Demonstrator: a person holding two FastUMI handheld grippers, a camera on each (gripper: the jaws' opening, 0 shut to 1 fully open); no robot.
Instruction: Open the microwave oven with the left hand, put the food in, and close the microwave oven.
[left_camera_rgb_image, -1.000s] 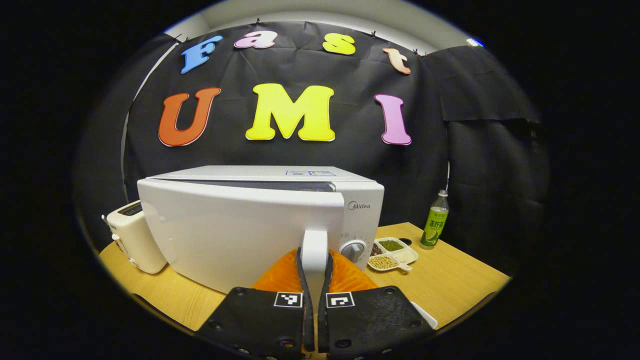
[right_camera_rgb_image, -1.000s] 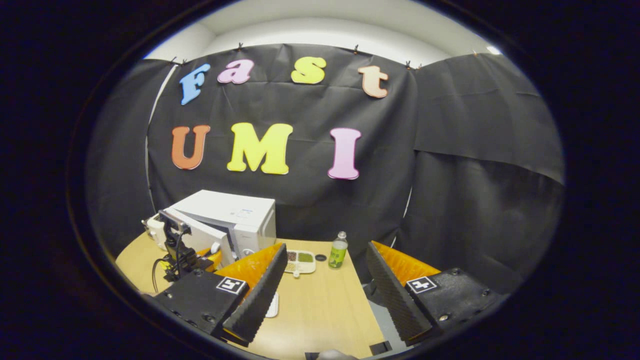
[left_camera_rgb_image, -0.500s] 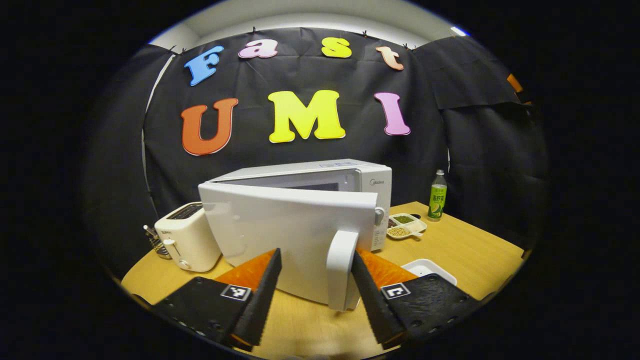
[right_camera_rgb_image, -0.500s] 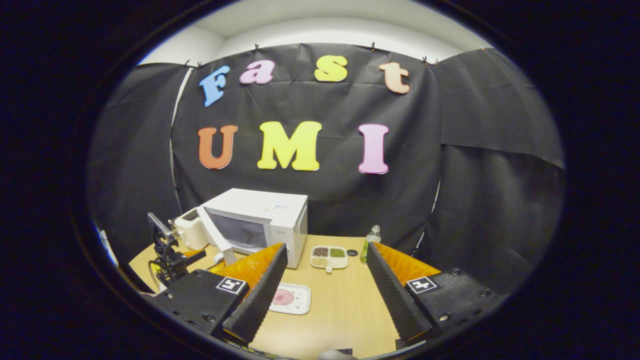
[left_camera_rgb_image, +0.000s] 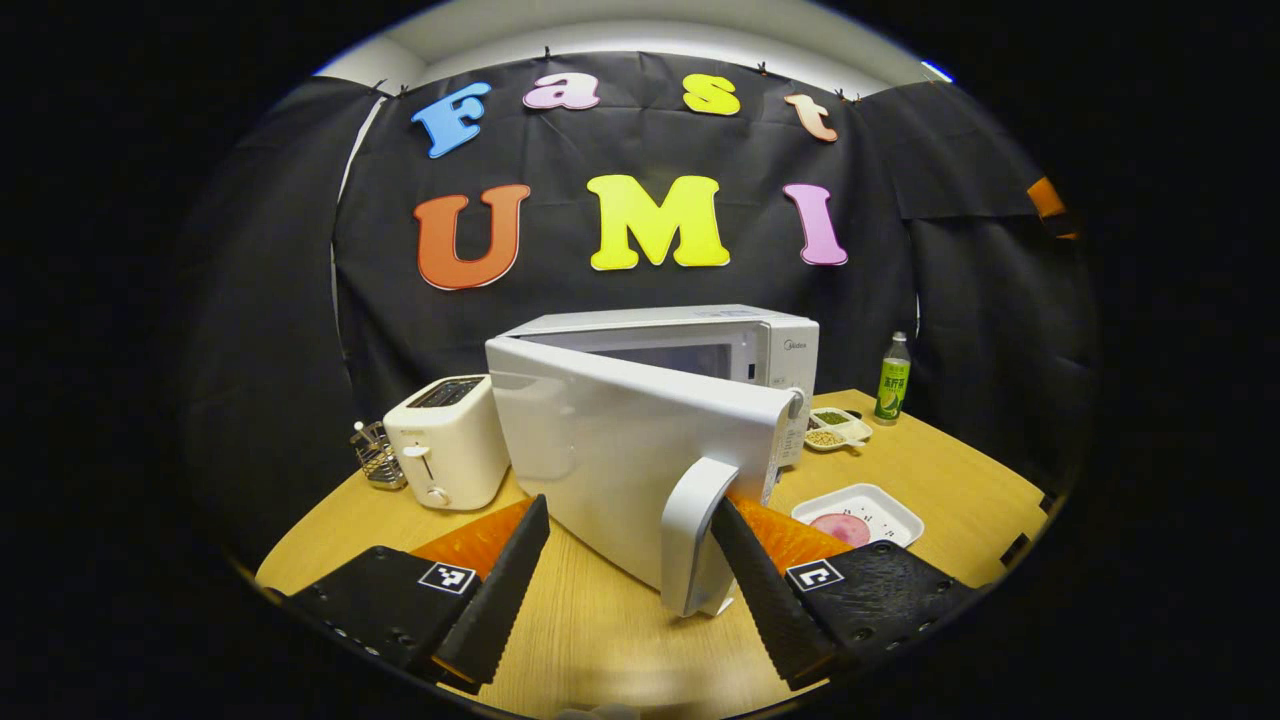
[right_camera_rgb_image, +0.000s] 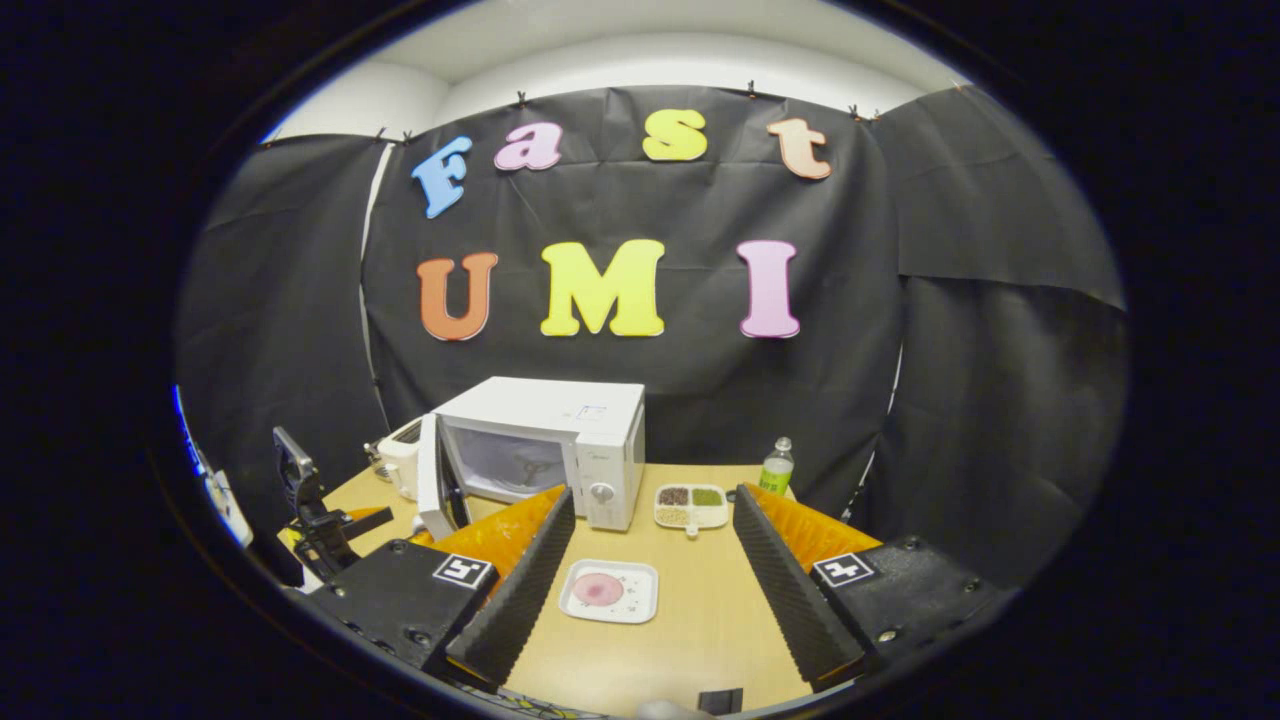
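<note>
Microwave door (left_camera_rgb_image: 640, 440) is swung open, its handle (left_camera_rgb_image: 690, 535) framed between the spread left gripper (left_camera_rgb_image: 630, 560) jaws, untouched; right gripper (right_camera_rgb_image: 650, 560) jaws are spread above the food plate (right_camera_rgb_image: 610, 592).

My wooden table (right_camera_rgb_image: 700, 620), microwave (right_camera_rgb_image: 560, 440) door ajar, toaster (left_camera_rgb_image: 445, 440), food tray (right_camera_rgb_image: 610, 592), bean dish (right_camera_rgb_image: 692, 505), green bottle (right_camera_rgb_image: 776, 468), wire rack (left_camera_rgb_image: 377, 455).

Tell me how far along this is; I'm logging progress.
Done: the microwave door stands swung open. In hand: nothing; the left claw is open around the door handle, the right claw open above the food tray. Left: load the tray from the table, close the door.
</note>
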